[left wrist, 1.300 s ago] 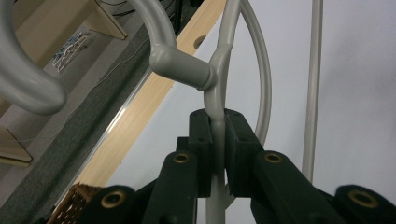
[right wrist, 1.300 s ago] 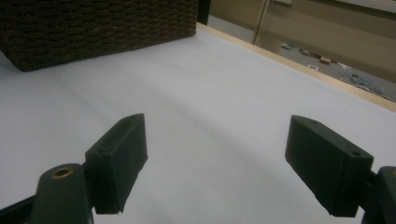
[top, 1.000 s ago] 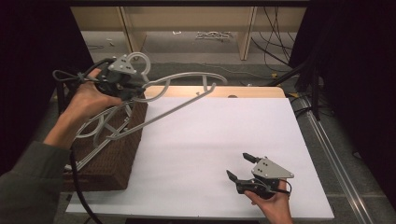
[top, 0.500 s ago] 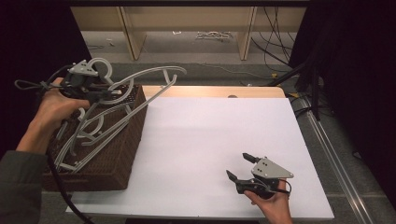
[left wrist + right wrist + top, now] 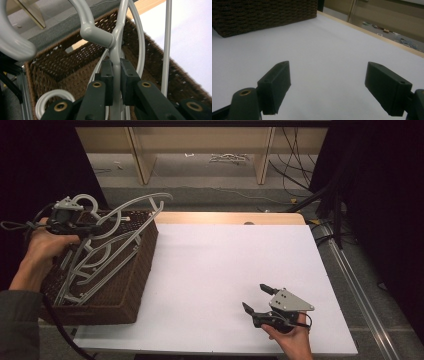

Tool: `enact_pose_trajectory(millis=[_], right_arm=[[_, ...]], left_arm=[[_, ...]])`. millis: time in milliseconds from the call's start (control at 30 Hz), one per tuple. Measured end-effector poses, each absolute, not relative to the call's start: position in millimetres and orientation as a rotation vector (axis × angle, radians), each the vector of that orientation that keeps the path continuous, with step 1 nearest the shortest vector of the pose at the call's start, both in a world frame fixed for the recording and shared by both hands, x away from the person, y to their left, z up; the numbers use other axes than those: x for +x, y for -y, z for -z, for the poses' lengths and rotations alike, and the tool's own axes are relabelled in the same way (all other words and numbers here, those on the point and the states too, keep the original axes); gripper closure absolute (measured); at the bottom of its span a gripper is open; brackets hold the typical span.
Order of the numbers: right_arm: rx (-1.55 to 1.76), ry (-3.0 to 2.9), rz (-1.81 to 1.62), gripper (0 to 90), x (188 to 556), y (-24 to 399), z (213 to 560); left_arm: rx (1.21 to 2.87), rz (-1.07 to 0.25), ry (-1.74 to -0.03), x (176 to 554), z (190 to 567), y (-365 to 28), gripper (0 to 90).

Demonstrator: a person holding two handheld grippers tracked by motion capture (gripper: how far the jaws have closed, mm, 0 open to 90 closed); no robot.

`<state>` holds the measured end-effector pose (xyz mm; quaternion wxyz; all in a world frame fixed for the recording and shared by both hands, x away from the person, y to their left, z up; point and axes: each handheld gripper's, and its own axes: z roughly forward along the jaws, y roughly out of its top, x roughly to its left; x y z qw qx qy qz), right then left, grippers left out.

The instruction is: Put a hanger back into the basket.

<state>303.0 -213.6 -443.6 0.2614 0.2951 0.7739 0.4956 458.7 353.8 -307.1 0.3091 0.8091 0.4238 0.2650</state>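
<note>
We log: left claw pinching a grey hanger over the brown wicker basket at the bench's left edge; right claw spread, empty, near the front. No legible labels.

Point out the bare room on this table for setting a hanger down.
The white tabletop is bare between the wicker basket and the right gripper, and back to its wooden far edge. Crowded: the basket, packed with grey hangers, one clamped in the left gripper.
</note>
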Motion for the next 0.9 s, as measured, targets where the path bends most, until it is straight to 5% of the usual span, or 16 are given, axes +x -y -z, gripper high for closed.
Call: enact_pose_trajectory(millis=[900], right_arm=[[0.807, -2.109, -1.336, 21.6, 302, 214, 444]], left_arm=[[2.131, -0.713, -1.284, 449, 355, -408, 82.4]])
